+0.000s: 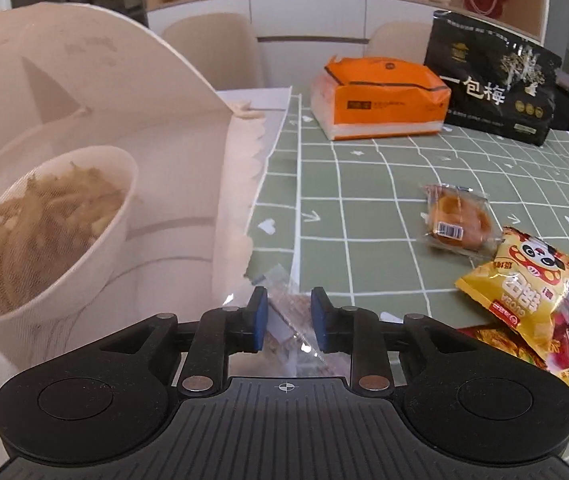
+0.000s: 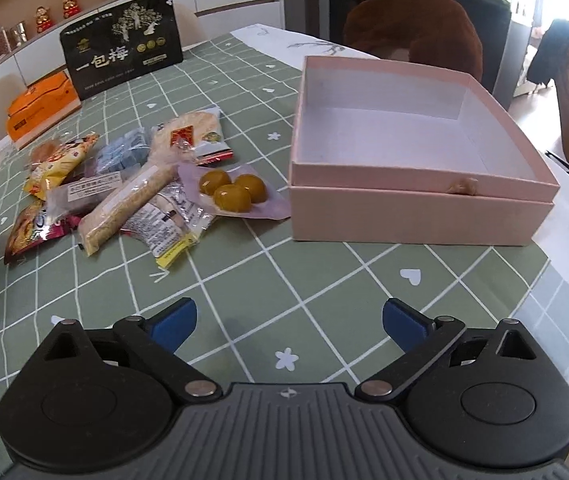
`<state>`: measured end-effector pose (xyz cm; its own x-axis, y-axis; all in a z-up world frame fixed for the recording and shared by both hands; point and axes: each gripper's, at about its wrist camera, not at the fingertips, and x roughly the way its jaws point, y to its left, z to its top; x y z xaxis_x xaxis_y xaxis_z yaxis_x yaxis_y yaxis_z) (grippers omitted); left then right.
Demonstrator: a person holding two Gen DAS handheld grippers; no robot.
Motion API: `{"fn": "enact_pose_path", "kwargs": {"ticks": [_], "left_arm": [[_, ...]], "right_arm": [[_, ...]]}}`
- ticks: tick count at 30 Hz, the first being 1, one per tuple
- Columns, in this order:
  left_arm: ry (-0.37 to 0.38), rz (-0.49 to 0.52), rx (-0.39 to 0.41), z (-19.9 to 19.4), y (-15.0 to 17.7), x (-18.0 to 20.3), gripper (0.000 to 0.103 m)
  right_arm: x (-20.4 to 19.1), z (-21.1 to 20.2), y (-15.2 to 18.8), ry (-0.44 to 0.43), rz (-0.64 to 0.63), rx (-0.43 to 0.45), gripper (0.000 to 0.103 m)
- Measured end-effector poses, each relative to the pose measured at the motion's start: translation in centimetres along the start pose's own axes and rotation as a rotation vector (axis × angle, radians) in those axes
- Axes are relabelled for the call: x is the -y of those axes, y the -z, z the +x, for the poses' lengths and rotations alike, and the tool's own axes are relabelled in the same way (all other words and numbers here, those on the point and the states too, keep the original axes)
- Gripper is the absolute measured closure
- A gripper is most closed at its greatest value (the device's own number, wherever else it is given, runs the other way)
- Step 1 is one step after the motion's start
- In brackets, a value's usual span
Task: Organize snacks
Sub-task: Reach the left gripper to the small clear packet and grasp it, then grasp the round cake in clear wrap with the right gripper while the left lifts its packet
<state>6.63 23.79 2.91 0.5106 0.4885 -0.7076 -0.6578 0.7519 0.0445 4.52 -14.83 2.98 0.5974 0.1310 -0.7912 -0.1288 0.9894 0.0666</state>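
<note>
In the left wrist view my left gripper (image 1: 287,318) hangs low over the green checked tablecloth (image 1: 364,208), beside a mesh food cover. A thin clear-wrapped snack packet (image 1: 290,312) lies between its blue pads; the pads stand slightly apart from it. A wrapped small cake (image 1: 456,220) and a yellow panda snack bag (image 1: 520,280) lie to the right. In the right wrist view my right gripper (image 2: 289,322) is wide open over bare cloth, holding nothing. An open pink box (image 2: 420,210) stands ahead to the right, with a loose pile of snacks (image 2: 144,196) ahead to the left.
A white mesh food cover (image 1: 96,92) over a bowl of food (image 1: 44,232) fills the left. An orange tissue pack (image 1: 380,100) and a black plum bag (image 1: 492,88) stand at the far side. Chairs ring the table; its edge (image 2: 564,292) runs close on the right.
</note>
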Motion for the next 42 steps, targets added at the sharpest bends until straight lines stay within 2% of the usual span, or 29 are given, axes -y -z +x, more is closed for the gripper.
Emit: {"fn": "enact_pose_path", "kwargs": {"ticks": [1,3,5,8,10,11,12,14,16,17,19,21,24,25,29,31,33,35,38,40,42], "left_arm": [[0.009,0.011,0.002,0.0,0.0,0.2,0.070],[0.053,0.039,-0.004,0.0,0.1,1.3,0.055],[0.148,0.102,0.008,-0.5,0.6,2.4,0.052],[0.342,0.193,0.016,-1.7,1.5,3.1,0.052],[0.485,0.169,-0.004,-2.3,1.7,2.4,0.056],[0.522,0.135,-0.005,-2.7,1.7,1.8,0.057],[0.533,0.076,0.011,-3.3,1.7,0.8,0.057],[0.495,-0.029,0.028,-4.0,1.2,-0.9,0.060],[0.456,-0.101,-0.010,-3.8,0.5,-2.0,0.060],[0.442,-0.108,-0.057,-3.4,0.1,-1.9,0.060],[0.430,-0.095,-0.157,-2.3,-0.3,-0.9,0.060],[0.422,-0.067,-0.185,-1.8,-0.2,0.4,0.060],[0.306,0.031,-0.183,-0.4,-0.3,2.7,0.059],[0.277,0.047,-0.169,0.0,-0.2,3.3,0.054],[0.247,0.099,-0.124,0.6,-0.3,4.1,0.050],[0.239,0.163,-0.109,0.4,0.1,5.1,0.056],[0.275,0.205,-0.117,-0.5,0.2,5.8,0.061],[0.377,0.224,-0.110,-2.0,0.6,6.2,0.061],[0.435,0.302,-0.014,-5.5,1.2,7.0,0.061],[0.507,0.301,0.037,-8.0,1.0,7.0,0.061],[0.607,0.273,0.037,-10.3,1.0,6.8,0.061]], "right_arm": [[0.1,0.3,0.0,0.003,0.003,-0.007,0.003],[0.1,0.7,-0.1,0.013,0.008,-0.019,0.004],[0.0,1.0,-0.1,0.024,0.007,-0.024,0.004],[-0.5,1.2,-0.3,0.021,-0.001,-0.026,0.003],[-0.8,1.2,-0.3,0.016,-0.011,-0.026,0.003],[-1.0,1.1,-0.3,0.014,-0.016,-0.026,0.004],[-1.0,1.1,-0.3,0.015,-0.020,-0.027,0.004],[-1.0,0.8,-0.2,0.017,-0.021,-0.027,0.003],[-0.6,0.6,0.0,0.021,-0.014,-0.023,0.003],[-0.4,0.5,0.1,0.022,-0.005,-0.022,0.003],[0.1,0.5,0.3,0.020,0.019,-0.025,0.003],[0.4,0.6,0.4,0.019,0.043,-0.034,0.003],[0.5,0.5,0.8,0.013,0.049,-0.040,0.004],[0.5,0.4,0.9,0.015,0.042,-0.038,0.003],[0.5,-0.5,1.2,0.035,0.008,-0.019,0.004],[0.8,-0.7,1.5,0.049,0.006,-0.013,0.003],[1.2,-0.5,1.7,0.058,0.021,-0.028,0.003],[1.5,-0.3,1.8,0.063,0.037,-0.046,0.004],[1.8,-0.4,2.2,0.060,0.054,-0.047,0.003],[1.7,-0.5,2.2,0.052,0.052,-0.048,0.003],[1.2,-0.8,2.0,0.048,0.039,-0.037,0.003]]}}
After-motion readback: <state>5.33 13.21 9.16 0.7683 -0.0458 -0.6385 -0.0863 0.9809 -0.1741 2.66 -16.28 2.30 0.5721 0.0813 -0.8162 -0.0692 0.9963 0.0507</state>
